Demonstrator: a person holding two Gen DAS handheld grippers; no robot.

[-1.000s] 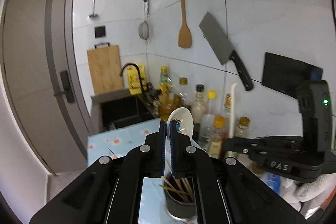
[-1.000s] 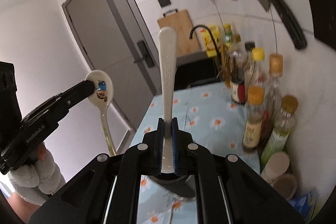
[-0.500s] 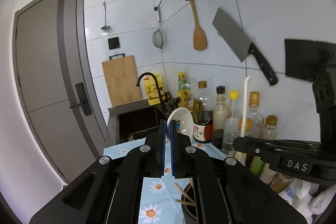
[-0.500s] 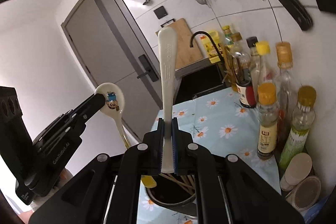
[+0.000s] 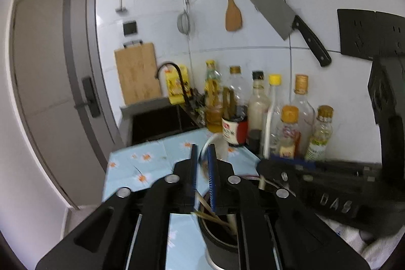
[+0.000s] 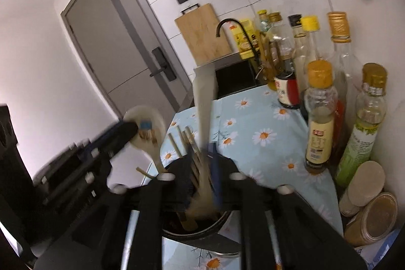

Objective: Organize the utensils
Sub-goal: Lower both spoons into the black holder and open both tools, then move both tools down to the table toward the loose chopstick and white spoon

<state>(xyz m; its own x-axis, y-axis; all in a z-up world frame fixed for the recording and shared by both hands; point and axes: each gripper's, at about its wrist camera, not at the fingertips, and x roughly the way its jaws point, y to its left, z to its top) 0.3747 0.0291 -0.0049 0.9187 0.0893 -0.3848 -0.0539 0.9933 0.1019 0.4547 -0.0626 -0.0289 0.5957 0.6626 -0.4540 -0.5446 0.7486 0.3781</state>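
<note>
The left hand-held gripper (image 5: 202, 166) has just been opening; its jaws stand slightly apart, the white ceramic spoon (image 5: 215, 143) loose between them, its bowl upward. The right hand-held gripper (image 6: 202, 163) has likewise just been opening, a narrow gap around the blurred white scoop handle (image 6: 203, 103). Both hang over the dark utensil pot (image 6: 202, 237), holding chopsticks (image 6: 177, 143), at the near edge of the daisy-patterned surface (image 6: 253, 118).

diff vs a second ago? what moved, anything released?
Both grippers sank toward the dark utensil holder, and their jaws have just been opening. The left gripper has the white spoon loose between its pads; the right gripper lets the pale spatula slide down, blurred. Bottles and cleaver unchanged.
</note>
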